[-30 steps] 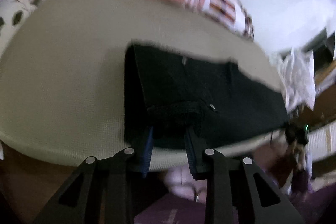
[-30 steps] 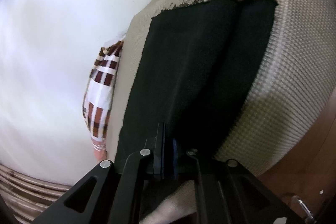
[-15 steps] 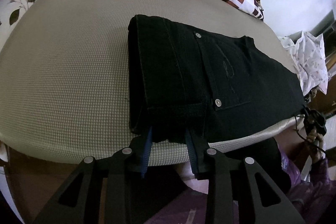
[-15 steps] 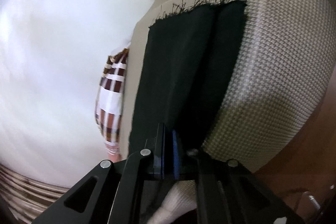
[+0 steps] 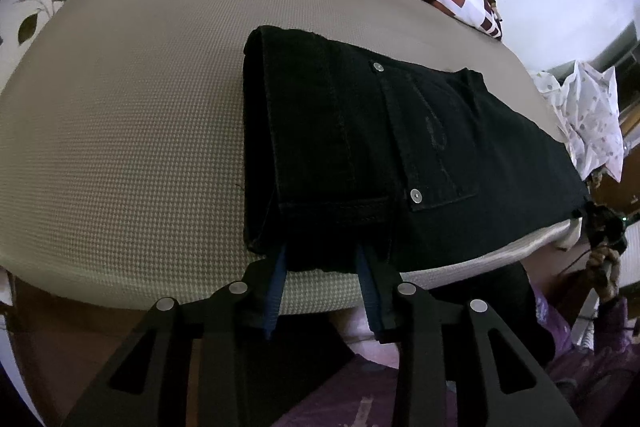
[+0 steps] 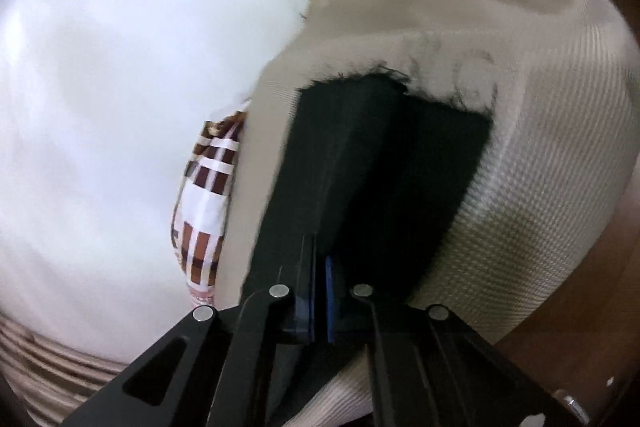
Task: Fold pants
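Lifting since a moment ago, the right claw [image 6: 318, 291] is pinching the black pants [image 5: 400, 155] near the frayed hems, while the left claw [image 5: 322, 291], part-open, is straddling the waistband at the bed [image 5: 120, 127] edge; thick, floppy denim, best held at seams.

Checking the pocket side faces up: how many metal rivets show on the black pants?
2: one rivet at the pocket's far corner, one rivet at its near corner on the black pants. Others may be hidden.
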{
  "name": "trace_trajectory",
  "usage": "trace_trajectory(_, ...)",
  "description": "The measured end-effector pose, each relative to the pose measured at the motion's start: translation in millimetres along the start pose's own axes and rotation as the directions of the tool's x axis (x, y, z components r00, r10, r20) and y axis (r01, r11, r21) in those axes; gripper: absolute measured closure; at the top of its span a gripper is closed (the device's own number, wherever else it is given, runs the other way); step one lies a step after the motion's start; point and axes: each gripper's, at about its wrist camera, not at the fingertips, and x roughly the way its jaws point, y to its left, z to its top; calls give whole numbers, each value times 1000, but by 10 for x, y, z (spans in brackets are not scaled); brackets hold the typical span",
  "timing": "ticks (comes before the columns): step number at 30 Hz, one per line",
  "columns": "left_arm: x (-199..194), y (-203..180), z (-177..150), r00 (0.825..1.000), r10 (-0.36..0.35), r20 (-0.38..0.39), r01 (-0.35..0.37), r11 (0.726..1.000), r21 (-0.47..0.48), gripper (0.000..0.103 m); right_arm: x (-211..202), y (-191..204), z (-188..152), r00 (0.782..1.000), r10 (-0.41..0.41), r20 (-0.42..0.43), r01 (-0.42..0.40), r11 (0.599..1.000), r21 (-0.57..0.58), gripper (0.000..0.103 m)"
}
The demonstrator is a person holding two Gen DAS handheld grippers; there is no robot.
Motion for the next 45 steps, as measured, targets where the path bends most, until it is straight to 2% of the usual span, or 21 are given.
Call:
trace_trajectory(2, 24, -21, -9, 1000, 5, -4, -5, 1000, 14, 68, -85, -31, 7, 999, -46, 11, 47, 999, -26, 99)
trace_trajectory(4, 43, -3, -20, 1000, -1, -3, 1, 1000, 7, 67, -125, -273, 16, 998, -61, 10, 61, 997, 42, 99)
trace_trajectory(6, 45, 24, -27, 1000, -15, -1, 15, 1000, -8, 67, -130, -498, -6, 1000, -7, 14, 5, 992, 123, 101)
trace_trajectory(9, 49, 18, -34, 1000, -10, -2, 10, 1000, -2, 66, -127, -385, 24, 1000, -12, 7, 12, 997, 71, 100)
trace_trajectory(11, 53, 25, -30, 1000, -12, -2, 12, 1000, -8, 66, -132, -415, 51, 999, 47, 2, -47, 993, 106, 94)
trace_trajectory(15, 60, 32, -27, 1000, -11, -3, 10, 1000, -8, 65, -66, -405, 67, 998, 52, -27, -48, 990, 134, 89)
trace_trajectory(17, 61, 35, -27, 1000, -10, -2, 10, 1000, -6, 64, -18, -371, 5, 998, 40, -40, -35, 992, 123, 89)
trace_trajectory(19, 66, 34, -27, 1000, -10, -1, 10, 1000, -5, 64, 16, -311, -30, 998, -38, -44, 41, 996, 76, 100)
trace_trajectory(23, 74, 48, -35, 1000, -12, 0, 12, 1000, -2, 63, -7, -255, -33, 996, -86, -37, 87, 996, 28, 101)
trace_trajectory(29, 89, 70, -71, 999, -32, 11, 32, 999, -17, 61, 36, -319, -13, 998, -42, -44, 44, 997, 58, 100)
trace_trajectory(33, 95, 71, -87, 999, -33, 23, 34, 999, -13, 61, 6, -413, 11, 999, 7, -52, 0, 991, 136, 96)
trace_trajectory(35, 94, 65, -101, 999, -33, 34, 33, 999, -10, 61, -18, -400, 2, 999, 11, -52, -4, 991, 135, 93)
trace_trajectory(37, 85, 64, -116, 998, -29, 48, 29, 1000, -6, 60, -32, -352, -4, 999, 7, -51, -1, 993, 120, 83)
trace_trajectory(39, 70, 46, -128, 997, -13, 71, 12, 1000, 5, 58, -66, -330, -17, 999, 7, -45, -1, 991, 131, 81)
trace_trajectory(42, 62, 37, -132, 997, 3, 81, -4, 1000, 10, 55, -162, -304, -71, 998, -42, -50, 50, 986, 161, 81)
trace_trajectory(43, 57, 47, -130, 997, 6, 82, -6, 1000, 4, 55, -205, -290, -103, 996, -67, -53, 75, 984, 162, 75)
trace_trajectory(45, 33, 84, -118, 997, -10, 80, 12, 1000, -20, 53, -330, -240, -197, 993, -107, -53, 114, 980, 161, 74)
